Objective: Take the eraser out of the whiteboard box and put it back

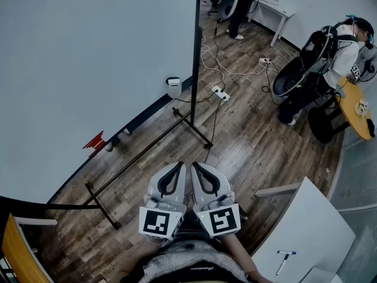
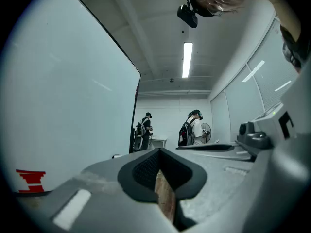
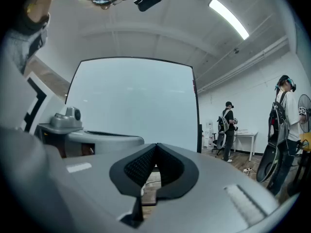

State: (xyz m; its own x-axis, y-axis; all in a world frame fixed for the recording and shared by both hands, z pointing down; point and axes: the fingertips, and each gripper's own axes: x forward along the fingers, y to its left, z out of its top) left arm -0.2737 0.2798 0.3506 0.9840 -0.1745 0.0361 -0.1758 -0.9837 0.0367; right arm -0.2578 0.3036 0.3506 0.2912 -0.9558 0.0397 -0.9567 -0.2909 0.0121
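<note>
Whiteboard box (image 1: 173, 88) hangs at the whiteboard's (image 1: 88, 58) lower right corner; my left claw (image 1: 179, 166) and right claw (image 1: 196, 166) are both closed, empty.

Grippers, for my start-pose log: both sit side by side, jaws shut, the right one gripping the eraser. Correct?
No: the right gripper grips nothing, as the right gripper view shows. Otherwise right: it and the left gripper sit side by side, jaws shut.

Beside the whiteboard (image 1: 94, 69)
Left gripper (image 1: 179, 166) and right gripper (image 1: 195, 166) sit side by side right of it; a power strip (image 1: 220, 93) lies beyond.
</note>
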